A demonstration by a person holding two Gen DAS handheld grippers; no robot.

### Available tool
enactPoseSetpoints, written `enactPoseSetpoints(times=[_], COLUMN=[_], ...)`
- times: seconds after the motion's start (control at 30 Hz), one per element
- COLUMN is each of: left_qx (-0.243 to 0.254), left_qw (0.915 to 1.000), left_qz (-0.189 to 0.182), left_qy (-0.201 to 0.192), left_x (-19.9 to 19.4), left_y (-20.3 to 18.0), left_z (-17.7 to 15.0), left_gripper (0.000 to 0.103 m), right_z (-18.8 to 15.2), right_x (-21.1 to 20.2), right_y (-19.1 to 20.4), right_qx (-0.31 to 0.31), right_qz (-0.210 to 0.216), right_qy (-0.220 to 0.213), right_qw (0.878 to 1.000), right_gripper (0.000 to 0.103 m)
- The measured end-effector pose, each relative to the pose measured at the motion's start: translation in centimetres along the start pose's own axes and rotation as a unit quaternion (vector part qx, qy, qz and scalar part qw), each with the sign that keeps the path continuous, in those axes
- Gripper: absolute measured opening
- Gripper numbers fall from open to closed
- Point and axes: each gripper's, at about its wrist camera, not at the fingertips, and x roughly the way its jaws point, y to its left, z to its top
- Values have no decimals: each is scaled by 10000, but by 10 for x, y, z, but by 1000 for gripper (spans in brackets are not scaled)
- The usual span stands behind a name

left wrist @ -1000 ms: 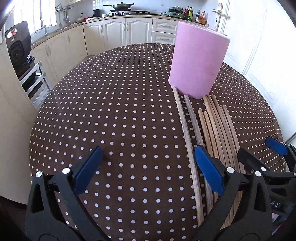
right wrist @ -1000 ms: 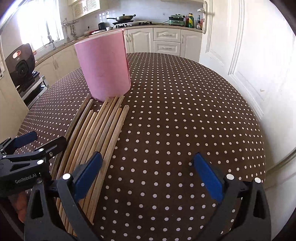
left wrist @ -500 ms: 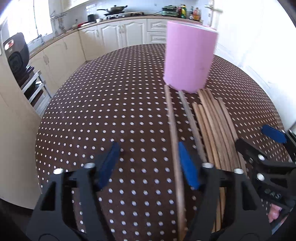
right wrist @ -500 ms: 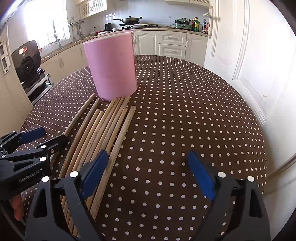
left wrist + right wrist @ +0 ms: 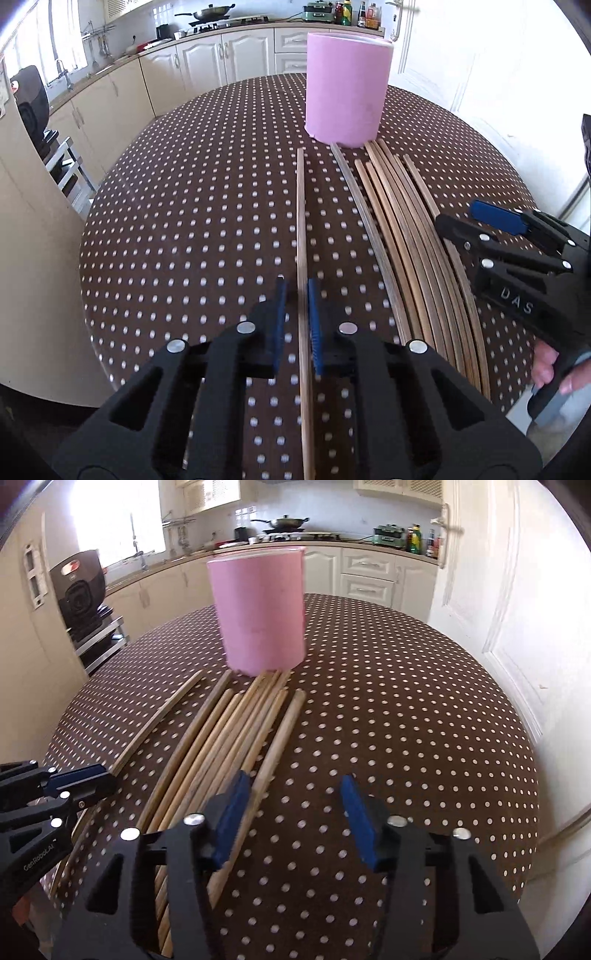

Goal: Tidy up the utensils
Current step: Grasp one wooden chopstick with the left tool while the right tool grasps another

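A pink cylinder holder (image 5: 347, 85) (image 5: 260, 613) stands upright on the brown polka-dot tablecloth (image 5: 184, 221). Several wooden chopsticks (image 5: 399, 229) (image 5: 229, 738) lie side by side in front of it. The leftmost chopstick (image 5: 301, 221) lies apart from the others and runs between the jaws of my left gripper (image 5: 297, 291). Those jaws are closing; the right pad is against the stick and a thin gap shows at the left pad. My right gripper (image 5: 293, 786) is closing too, still wide. The rightmost chopstick (image 5: 284, 723) lies just inside its left pad.
Each gripper shows in the other's view: the right gripper (image 5: 461, 218) over the right side of the chopsticks, the left gripper (image 5: 99, 782) at their left. Kitchen cabinets (image 5: 207, 62) and a white door (image 5: 509, 609) surround the round table.
My left gripper shifted sideways until the leftmost chopstick lay between its jaws, which narrowed from wide to almost shut. The right gripper's jaws narrowed to about half, beside the rightmost chopstick.
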Motion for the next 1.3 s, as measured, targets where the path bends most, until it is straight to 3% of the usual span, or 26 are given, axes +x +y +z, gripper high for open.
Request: enactPoseSetpoints(times=[0.13,0.2,0.27,0.5,0.6,0.67,0.73,0.8,0.87,0.93,1.17,1.3], left_qx=[-52,-82,-140,-72,-116,-131,-82,-168,-282,-355,-629,-599], left_qw=[9999,9999,9998,9999,9999,9998,9998,9997,9994,9991,9970,9957], left_qz=[-44,28,-42,150,114,103,83,67,32,-42,-321,-439], left_qy=[84,97,120,-23,-31,-70,-134,-178,-222,-249,-326,-551], left_x=[2,4,9,27,33,37,40,44,46,47,46,36], left_y=[5,5,7,5,8,9,11,16,22,26,45,50], left_z=[0,5,12,33,43,48,54,58,61,62,60,53], left_gripper=[15,26,53,54,46,31,25,17,9,9,6,6], right_z=[1,2,4,12,18,21,24,26,28,28,30,26], right_x=[-3,-2,-1,11,17,19,22,23,24,25,22,14], right_y=[1,1,1,11,8,8,7,2,-8,-13,-21,-23], right_qx=[-141,-141,-119,-257,-207,-245,-316,-251,-50,5,352,413], right_qz=[229,271,311,-18,42,26,42,175,310,419,623,660], right_qy=[188,249,308,358,398,410,400,409,428,437,465,270], right_qw=[9995,9992,9990,9990,9990,9989,9987,9987,9986,9982,9964,9966], right_gripper=[29,28,28,28,28,27,26,13,9,5,5,5])
